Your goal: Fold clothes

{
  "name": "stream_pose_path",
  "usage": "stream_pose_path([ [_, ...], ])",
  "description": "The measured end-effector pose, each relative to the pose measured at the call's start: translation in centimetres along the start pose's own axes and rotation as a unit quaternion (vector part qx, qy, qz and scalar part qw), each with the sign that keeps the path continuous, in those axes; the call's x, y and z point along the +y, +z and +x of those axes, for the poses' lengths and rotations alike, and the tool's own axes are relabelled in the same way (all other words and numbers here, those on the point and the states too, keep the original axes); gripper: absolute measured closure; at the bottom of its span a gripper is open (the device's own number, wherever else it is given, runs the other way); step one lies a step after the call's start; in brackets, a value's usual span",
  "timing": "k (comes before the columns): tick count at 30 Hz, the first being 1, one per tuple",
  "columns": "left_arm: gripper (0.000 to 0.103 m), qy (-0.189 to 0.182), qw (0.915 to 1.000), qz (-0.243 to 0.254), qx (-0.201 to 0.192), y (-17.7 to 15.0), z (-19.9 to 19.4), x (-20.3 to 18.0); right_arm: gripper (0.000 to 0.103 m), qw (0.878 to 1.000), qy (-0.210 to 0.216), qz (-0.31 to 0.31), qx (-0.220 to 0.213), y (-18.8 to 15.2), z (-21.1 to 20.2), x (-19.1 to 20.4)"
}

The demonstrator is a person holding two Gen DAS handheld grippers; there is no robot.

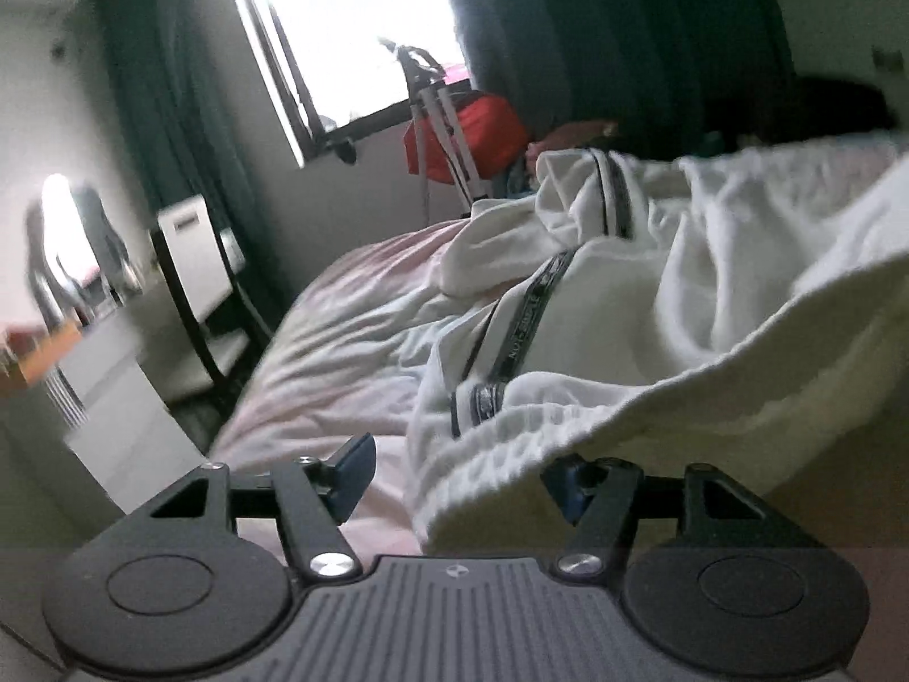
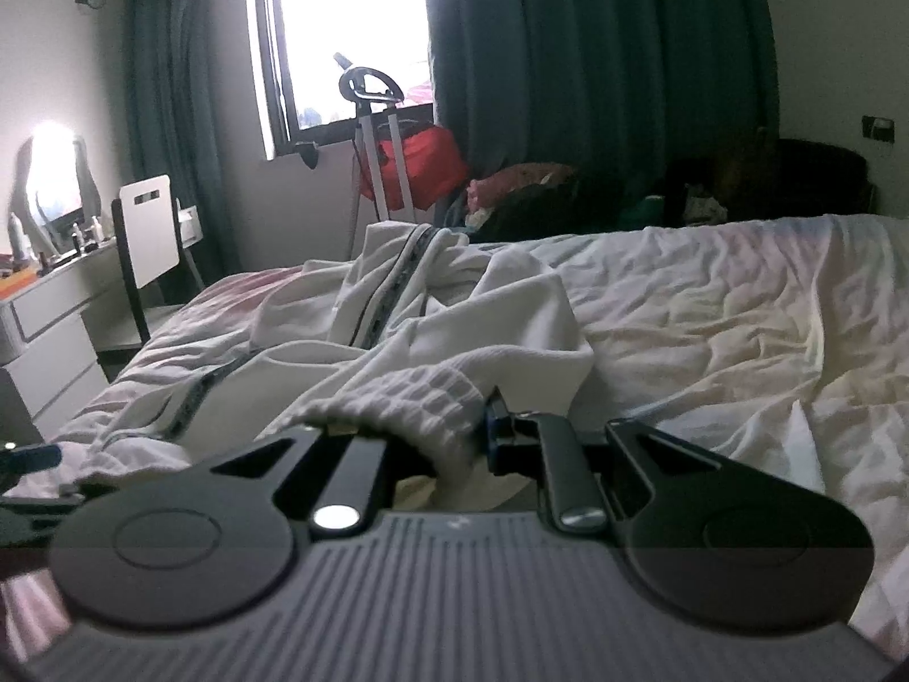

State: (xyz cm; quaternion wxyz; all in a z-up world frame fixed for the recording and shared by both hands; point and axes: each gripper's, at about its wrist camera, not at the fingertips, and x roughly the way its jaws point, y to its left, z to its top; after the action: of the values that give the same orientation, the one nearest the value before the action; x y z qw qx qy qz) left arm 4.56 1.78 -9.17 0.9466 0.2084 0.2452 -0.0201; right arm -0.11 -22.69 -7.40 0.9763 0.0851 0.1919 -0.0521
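A white garment [image 1: 596,284] with black lettered trim lies crumpled on the bed, partly lifted at the right of the left wrist view. Its ribbed hem [image 1: 511,454] hangs between the wide-apart jaws of my left gripper [image 1: 463,483]; the left pad is clear of the cloth. In the right wrist view the garment [image 2: 454,307] spreads ahead, and my right gripper [image 2: 429,437] is shut on its ribbed hem [image 2: 420,398], which covers the left finger. The left gripper's blue fingertip [image 2: 34,457] shows at the left edge.
The bed's wrinkled pale sheet [image 2: 710,312] stretches to the right. Left of the bed stand a white-backed chair [image 2: 147,233] and a drawer unit [image 2: 51,329] with a mirror. A tripod [image 2: 369,131], a red bag [image 2: 420,165] and dark curtains [image 2: 596,68] lie beyond.
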Motion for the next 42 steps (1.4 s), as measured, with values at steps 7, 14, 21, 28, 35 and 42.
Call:
stream_pose_path([
  [7,0.052,0.023,0.9904,-0.136,-0.008,0.4,1.8,3.9,0.084,0.997,0.019,-0.051,0.046,-1.0,1.2,1.0],
  [14,0.052,0.033,0.9629,-0.268,0.005,-0.2,2.9,9.4,0.056,0.977,0.079,-0.162,0.111,-3.5,1.8,4.1],
  [21,0.048,0.015,0.9582,-0.267,0.102,-1.6,5.1,10.0,0.026,0.939,0.105,-0.276,0.178,-6.4,1.2,7.1],
  [28,0.048,-0.031,0.9607,-0.262,0.087,-1.5,-0.3,10.3,0.026,0.972,0.149,-0.077,0.163,-2.1,-0.6,1.7],
  [35,0.021,-0.104,0.936,-0.336,0.014,-0.9,-2.4,12.0,0.025,0.963,0.072,0.172,0.194,-2.8,3.0,-4.5],
  [42,0.021,-0.121,0.8759,-0.458,0.094,-2.7,4.8,13.1,0.024,0.912,0.125,0.307,0.241,-5.9,6.4,-5.5],
])
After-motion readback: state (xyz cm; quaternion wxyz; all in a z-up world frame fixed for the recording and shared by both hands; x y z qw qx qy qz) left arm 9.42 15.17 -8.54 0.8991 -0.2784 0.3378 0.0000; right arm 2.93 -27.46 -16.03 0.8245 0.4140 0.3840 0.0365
